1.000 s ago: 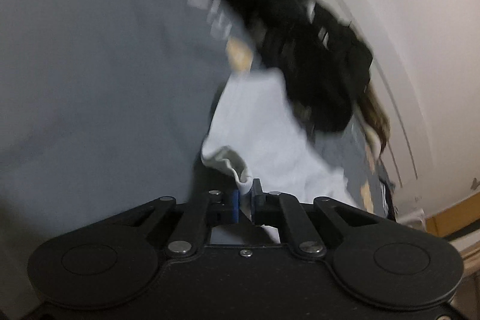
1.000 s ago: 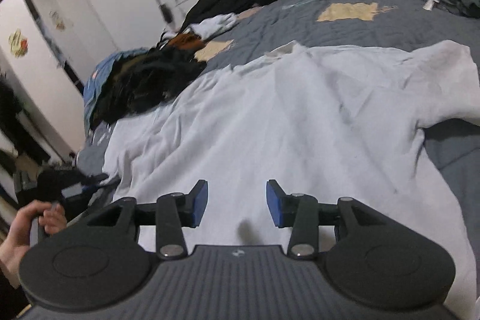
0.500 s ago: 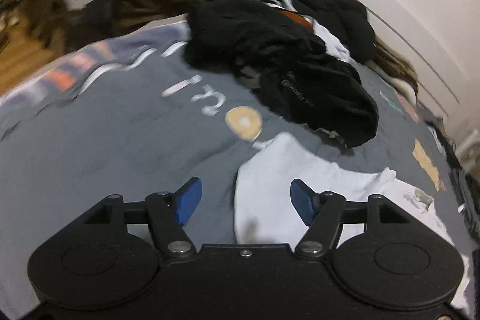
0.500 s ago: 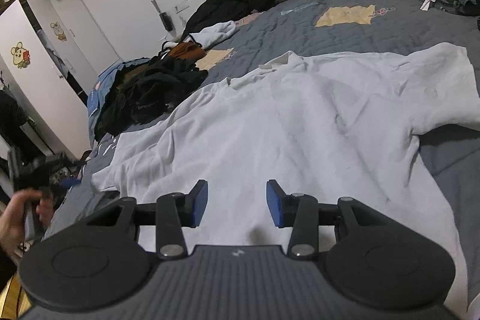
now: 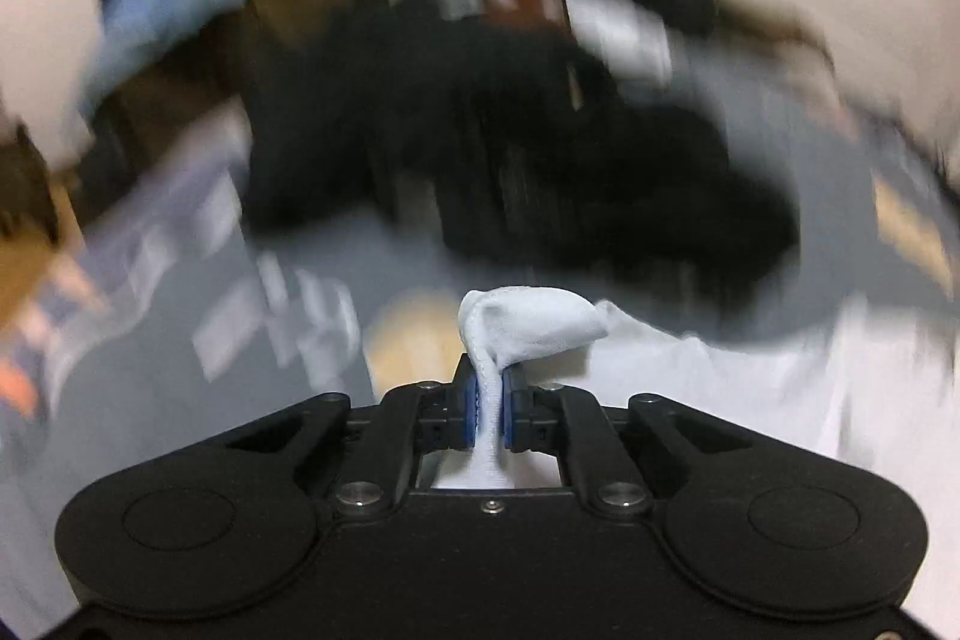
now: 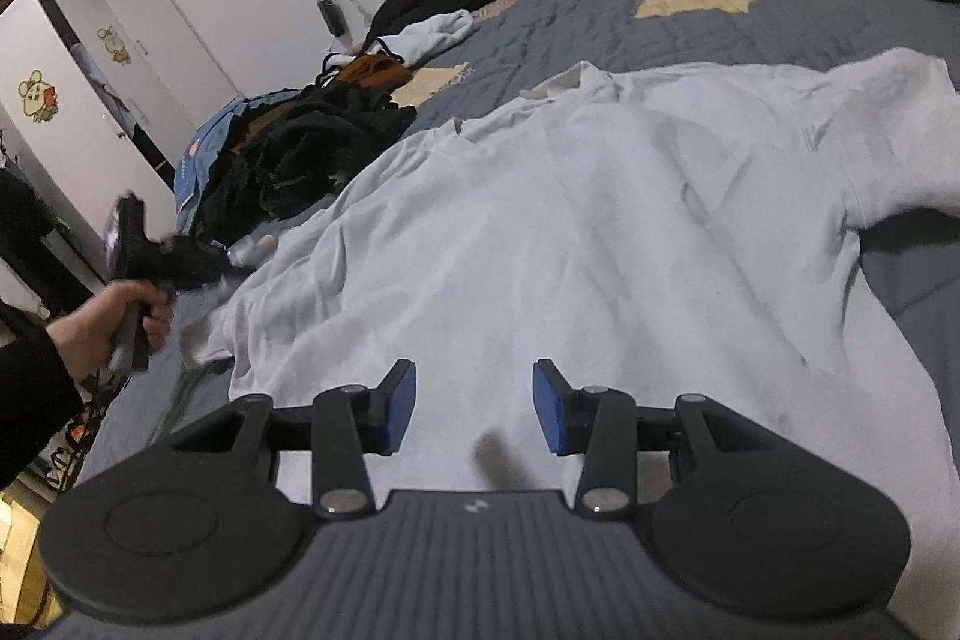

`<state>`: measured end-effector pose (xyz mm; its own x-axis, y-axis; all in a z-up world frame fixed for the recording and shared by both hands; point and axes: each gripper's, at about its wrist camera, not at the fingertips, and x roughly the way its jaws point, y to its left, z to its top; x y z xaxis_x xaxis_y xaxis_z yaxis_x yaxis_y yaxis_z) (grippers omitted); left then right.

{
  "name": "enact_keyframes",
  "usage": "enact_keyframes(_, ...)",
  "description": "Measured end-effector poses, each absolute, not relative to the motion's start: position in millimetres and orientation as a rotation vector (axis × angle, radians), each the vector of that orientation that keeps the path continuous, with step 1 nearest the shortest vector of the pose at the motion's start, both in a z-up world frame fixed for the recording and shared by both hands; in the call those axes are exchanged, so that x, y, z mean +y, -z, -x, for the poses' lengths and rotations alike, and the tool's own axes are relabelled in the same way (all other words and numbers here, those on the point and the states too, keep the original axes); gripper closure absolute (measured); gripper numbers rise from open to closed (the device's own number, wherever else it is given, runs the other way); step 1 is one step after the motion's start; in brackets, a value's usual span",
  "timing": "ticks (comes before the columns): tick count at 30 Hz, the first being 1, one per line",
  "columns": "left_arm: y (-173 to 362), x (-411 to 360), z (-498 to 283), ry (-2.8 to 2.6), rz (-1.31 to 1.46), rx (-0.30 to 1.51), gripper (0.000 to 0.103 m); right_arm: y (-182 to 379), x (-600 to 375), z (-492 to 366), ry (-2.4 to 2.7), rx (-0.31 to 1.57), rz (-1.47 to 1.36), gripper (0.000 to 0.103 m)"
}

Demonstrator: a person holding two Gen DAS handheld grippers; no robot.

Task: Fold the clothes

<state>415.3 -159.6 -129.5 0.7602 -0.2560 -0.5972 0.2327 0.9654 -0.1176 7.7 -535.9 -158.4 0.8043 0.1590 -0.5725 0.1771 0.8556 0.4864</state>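
Left tongs (image 5: 487,409): blue pads pressed together on a bunched hem of the white shirt (image 6: 600,232); a knot of cloth stands up just past the tips. Left wrist view heavily blurred, so the tongs are in motion. In the right wrist view the left hand (image 6: 114,316) carries them at the bed's left side, by the shirt's near-left edge.

Right tongs (image 6: 474,409): jaws apart, nothing between them, hanging over the shirt's lower middle.

Shirt lies spread across the grey bed (image 6: 690,34), collar toward the far side, one sleeve out to the right. Dark clothes pile (image 6: 312,148) sits just beyond its left shoulder.

Step in hand, as judged: carry the gripped edge across to make the side fold. To do it well: keep the clamp firm, lift enough that cloth clears the bed, sweep across without dragging the body of the shirt, keep away from the dark pile. The right tongs could pin the fold line.

Versus half a second earlier: the left tongs were wide apart over the shirt corner, empty; now clamped on cloth. A second earlier they also held cloth, so this is a re-grip. Right tongs unchanged.
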Motion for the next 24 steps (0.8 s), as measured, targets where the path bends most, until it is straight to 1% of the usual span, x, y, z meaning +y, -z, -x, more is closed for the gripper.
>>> enact_keyframes(1, 128, -164, -419, 0.252, 0.008, 0.636, 0.094, 158, -536, -7, 0.01, 0.642, -0.554, 0.061)
enact_keyframes(4, 144, -184, -426, 0.211, -0.162, 0.699, 0.08, 156, -536, -6, 0.007, 0.635, -0.552, 0.061)
enact_keyframes(5, 148, -186, -424, 0.185, -0.199, 0.711, 0.064, 156, -535, -6, 0.006, 0.632, -0.551, 0.061)
enact_keyframes(6, 153, -189, -421, 0.159, -0.237, 0.722, 0.051, 156, -535, -6, 0.007, 0.634, -0.55, 0.061)
enact_keyframes(8, 150, -177, -408, 0.128, -0.188, 0.692, 0.041, 156, -535, -5, 0.008, 0.638, -0.552, 0.061)
enact_keyframes(12, 138, -131, -358, 0.113, 0.066, 0.682, 0.042, 153, -536, -4, 0.011, 0.631, -0.546, 0.061)
enact_keyframes(16, 157, -88, -301, 0.079, 0.397, 0.752, 0.042, 146, -541, -1, 0.022, 0.606, -0.566, 0.061)
enact_keyframes(17, 166, -79, -289, 0.078, 0.501, 0.778, 0.043, 145, -542, 0, 0.025, 0.599, -0.574, 0.061)
enact_keyframes(19, 183, -73, -275, 0.081, 0.645, 0.804, 0.044, 143, -541, 1, 0.024, 0.593, -0.576, 0.061)
enact_keyframes(21, 196, -79, -273, 0.088, 0.714, 0.819, 0.046, 141, -539, 1, 0.015, 0.59, -0.57, 0.061)
enact_keyframes(24, 206, -95, -278, 0.104, 0.778, 0.821, 0.047, 137, -535, 1, -0.001, 0.583, -0.566, 0.061)
